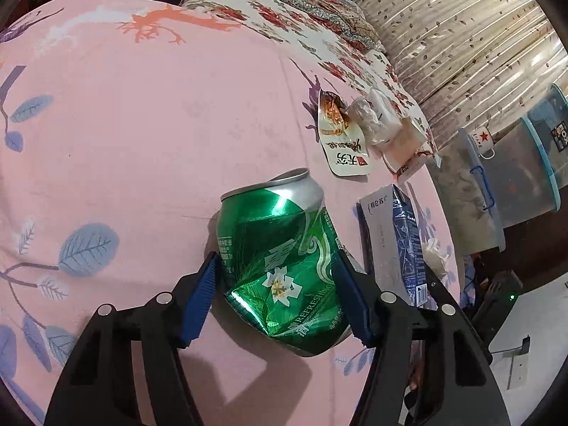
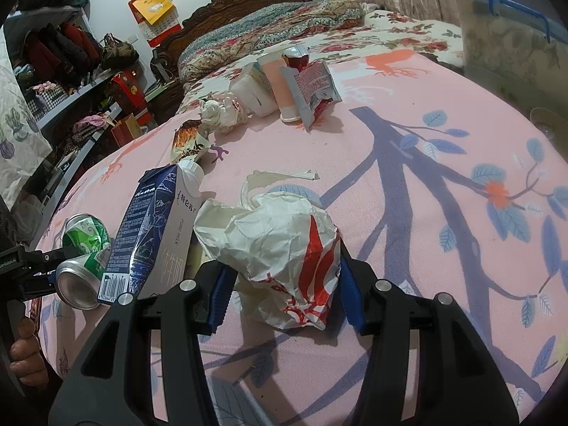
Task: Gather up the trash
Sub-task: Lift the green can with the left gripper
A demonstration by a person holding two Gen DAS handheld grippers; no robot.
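The left tool (image 1: 275, 293) has its blue pads closed against the two sides of a dented green can (image 1: 280, 266), which lies on the pink bed sheet (image 1: 142, 142) with its long axis running away from the tool and its silver rim at the far end; the label reads "REFRESHING" beside a white flower and Chinese characters. The right tool (image 2: 284, 289) stands about half open, its pads pressed on either flank of a crumpled white and red paper wrapper (image 2: 280, 248) that sits straight ahead between them. Just left of the wrapper, and just right of the can, a blue and white milk carton (image 2: 152, 234) lies on its side, printed "PURE MILK" above a barcode. Both grips look made, so lifting seems the likely coming move. Farther out near the bed's far edge lie a torn snack pouch (image 1: 342, 138) with Chinese lettering, wadded tissue (image 2: 220, 110) and a red-printed sachet (image 2: 312, 88), nearer the right tool.
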